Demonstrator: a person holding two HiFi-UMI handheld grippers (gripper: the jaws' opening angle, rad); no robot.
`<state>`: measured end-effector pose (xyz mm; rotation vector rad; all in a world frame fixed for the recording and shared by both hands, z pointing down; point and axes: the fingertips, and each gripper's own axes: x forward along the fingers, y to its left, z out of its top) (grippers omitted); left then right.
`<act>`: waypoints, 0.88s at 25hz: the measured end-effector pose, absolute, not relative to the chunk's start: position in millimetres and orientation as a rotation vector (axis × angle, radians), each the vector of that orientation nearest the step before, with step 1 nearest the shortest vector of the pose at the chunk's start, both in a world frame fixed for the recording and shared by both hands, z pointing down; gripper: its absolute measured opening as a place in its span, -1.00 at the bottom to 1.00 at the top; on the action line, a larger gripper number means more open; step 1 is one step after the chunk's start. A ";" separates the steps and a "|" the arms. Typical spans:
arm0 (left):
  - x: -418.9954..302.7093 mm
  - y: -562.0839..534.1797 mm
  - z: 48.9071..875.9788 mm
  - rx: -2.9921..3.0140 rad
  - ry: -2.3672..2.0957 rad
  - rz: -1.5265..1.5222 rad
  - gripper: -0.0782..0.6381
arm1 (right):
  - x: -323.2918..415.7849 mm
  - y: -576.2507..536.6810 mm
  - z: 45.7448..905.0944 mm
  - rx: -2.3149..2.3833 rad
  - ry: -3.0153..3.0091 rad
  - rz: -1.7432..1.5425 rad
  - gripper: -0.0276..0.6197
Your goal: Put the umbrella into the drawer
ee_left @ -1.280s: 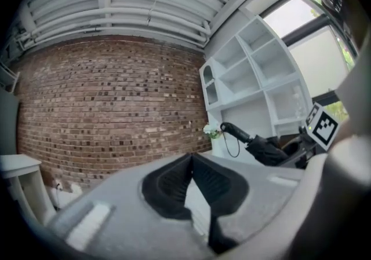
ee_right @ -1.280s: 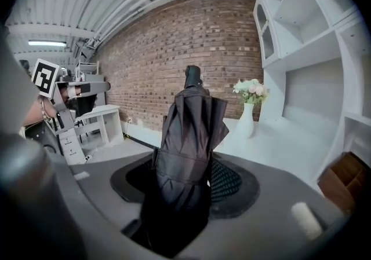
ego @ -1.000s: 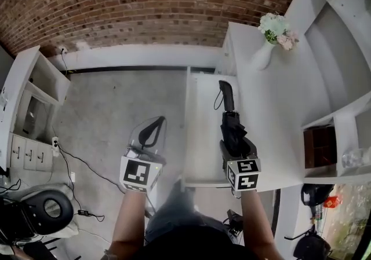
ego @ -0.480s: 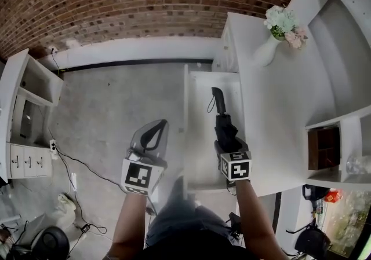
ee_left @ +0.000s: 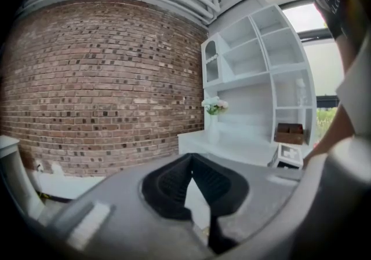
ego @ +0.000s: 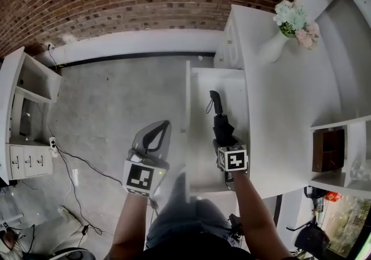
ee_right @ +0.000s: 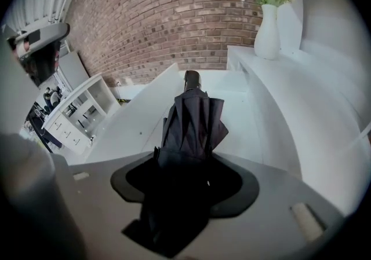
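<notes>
A folded black umbrella [ego: 221, 124] [ee_right: 194, 115] points handle-first [ego: 215, 101] away from me, low over the open white drawer [ego: 201, 137] [ee_right: 246, 128] under the desk. My right gripper [ego: 225, 141] [ee_right: 185, 166] is shut on the umbrella's bundled canopy end and tilts steeply down. My left gripper [ego: 157, 132] [ee_left: 190, 160] hangs over the grey floor to the left of the drawer. Its black pads meet at the tips, with nothing between them.
The white desk top [ego: 281, 102] runs along the drawer's right, with a white vase of flowers [ego: 279, 37] [ee_right: 268, 24] at its far end. Shelves with a brown box [ego: 327, 150] are at the right. A low white cabinet [ego: 23, 108] and floor cables [ego: 75, 172] are at the left.
My right gripper has sunk with the umbrella from desk height down into the drawer opening. The left gripper has dropped a little and stayed shut.
</notes>
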<state>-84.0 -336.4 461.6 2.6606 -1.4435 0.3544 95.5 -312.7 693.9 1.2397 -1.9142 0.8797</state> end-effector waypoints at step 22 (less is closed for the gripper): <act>-85.2 -340.0 490.5 2.642 -1.402 0.421 -0.79 | 103.6 -300.8 772.9 1.159 -1.671 1.063 -0.11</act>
